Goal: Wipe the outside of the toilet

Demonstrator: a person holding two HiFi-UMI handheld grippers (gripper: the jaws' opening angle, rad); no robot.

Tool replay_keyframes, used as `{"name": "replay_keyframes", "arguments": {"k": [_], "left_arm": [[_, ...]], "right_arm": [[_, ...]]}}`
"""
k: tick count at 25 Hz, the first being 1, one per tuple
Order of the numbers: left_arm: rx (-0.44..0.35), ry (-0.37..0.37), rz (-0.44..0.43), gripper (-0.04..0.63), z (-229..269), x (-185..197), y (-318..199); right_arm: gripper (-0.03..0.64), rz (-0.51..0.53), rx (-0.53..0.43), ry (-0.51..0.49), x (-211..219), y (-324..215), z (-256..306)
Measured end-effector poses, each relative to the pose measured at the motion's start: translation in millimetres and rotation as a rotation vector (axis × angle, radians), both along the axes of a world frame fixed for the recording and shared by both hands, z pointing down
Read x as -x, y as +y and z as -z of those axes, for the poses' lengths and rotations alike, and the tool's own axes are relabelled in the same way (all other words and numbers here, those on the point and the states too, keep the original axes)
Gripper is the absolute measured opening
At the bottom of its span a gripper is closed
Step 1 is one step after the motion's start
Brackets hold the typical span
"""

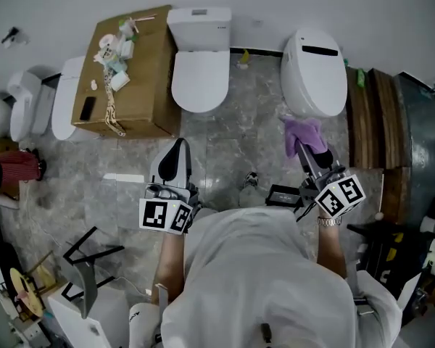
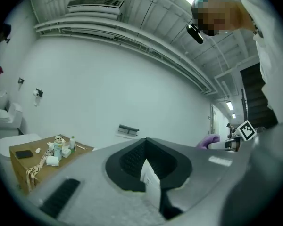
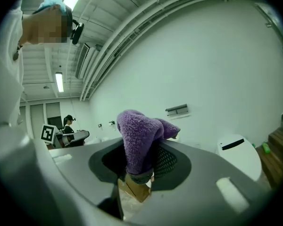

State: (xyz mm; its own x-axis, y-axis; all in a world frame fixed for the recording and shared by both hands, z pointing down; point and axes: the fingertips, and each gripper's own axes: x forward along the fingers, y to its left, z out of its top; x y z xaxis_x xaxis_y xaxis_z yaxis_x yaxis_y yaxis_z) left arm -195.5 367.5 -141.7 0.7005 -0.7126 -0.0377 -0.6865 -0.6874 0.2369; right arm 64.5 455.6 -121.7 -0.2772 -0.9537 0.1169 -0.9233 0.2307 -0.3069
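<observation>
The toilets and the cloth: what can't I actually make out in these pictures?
- Right toilet: its bowl and base, in the head view, are hidden under its closed lid.
- Purple cloth: its lower end, in the right gripper view, is buried between the right gripper jaws.
- Small items on the cardboard box: too small in the head view to identify.

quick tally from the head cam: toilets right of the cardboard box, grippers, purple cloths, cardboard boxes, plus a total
toilets right of the box: 2 (middle toilet, right toilet)
grippers: 2 (left gripper, right gripper)
purple cloth: 1, clamped in the right gripper
cardboard box: 1
total: 6
</observation>
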Motion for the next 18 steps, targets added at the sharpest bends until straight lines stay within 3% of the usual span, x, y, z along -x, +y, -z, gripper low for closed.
{"name": "replay_keyframes", "arguments": {"k": [5,11,16,18], "left_arm": [[0.002,-0.011,0.08,0.005,4.1,-49.4,0.3],[0.002,-0.013,0.116,0.005,2.4,-84.7,-12.8],[-0.044,0.059,0.062,0.005,17.7,-106.4,-21.7],[-0.064,0.052,0.063,0.005,18.0,-109.6,-32.9]], "right_arm": [[0.126,0.079,0.009,-0.006,-60.7,-28.1,-5.5],[0.126,0.141,-0.019,0.015,-87.6,-58.7,-7.3],[0.126,0.137,-0.033,-0.002,-103.6,-75.8,-1.2],[0.126,0.141,-0.028,0.01,-105.3,-87.1,-1.4]]}}
